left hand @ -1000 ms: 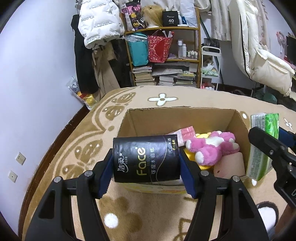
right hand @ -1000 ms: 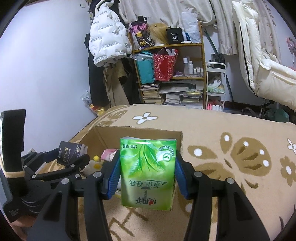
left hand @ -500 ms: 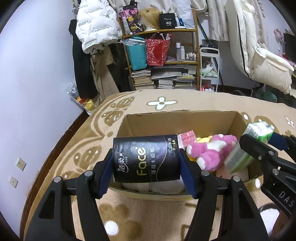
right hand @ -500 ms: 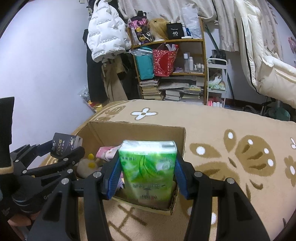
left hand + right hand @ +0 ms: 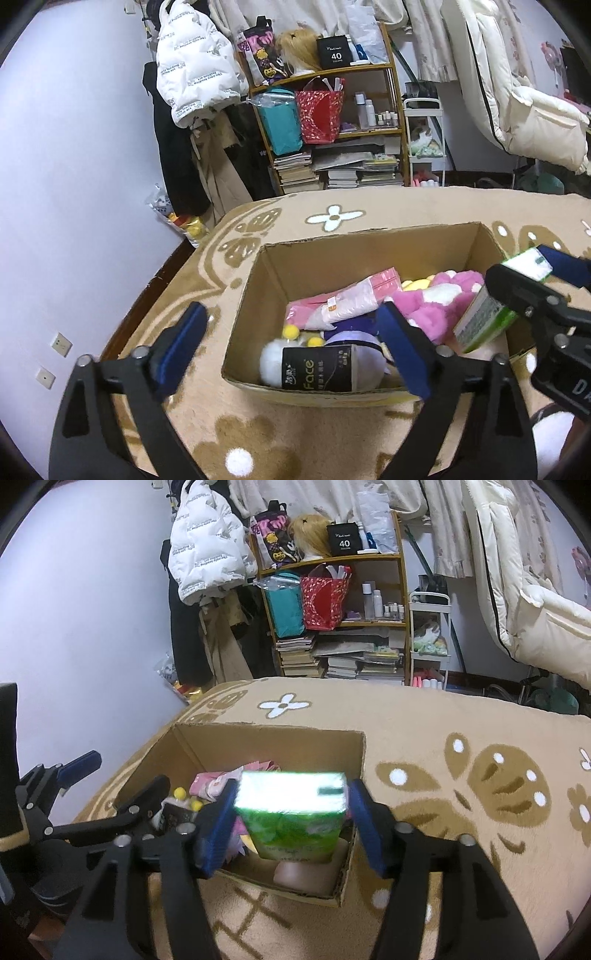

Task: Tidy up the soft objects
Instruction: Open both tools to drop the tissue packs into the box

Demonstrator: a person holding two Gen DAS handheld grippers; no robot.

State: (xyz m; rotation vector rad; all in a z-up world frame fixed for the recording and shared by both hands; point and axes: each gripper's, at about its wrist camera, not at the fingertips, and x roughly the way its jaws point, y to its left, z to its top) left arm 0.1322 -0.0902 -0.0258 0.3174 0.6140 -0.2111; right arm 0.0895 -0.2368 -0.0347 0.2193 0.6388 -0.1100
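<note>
With both tongs opening, the left tongs (image 5: 291, 347) spread clear of the black tissue pack (image 5: 319, 367) lying against the cardboard box's (image 5: 369, 240) near wall and the right tongs (image 5: 291, 821) letting the green tissue pack (image 5: 295, 812) slip loose, lift both straight up so nothing snags.

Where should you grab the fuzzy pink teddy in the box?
Probably its round pink body, coming down from above through the cardboard box's open top. The plush lies on top of the pile, and the box walls block any sideways reach.

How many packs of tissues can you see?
3: the black pack at the cardboard box's near wall, the pink pack mid-box, the green pack over it. More may be hidden.
</note>
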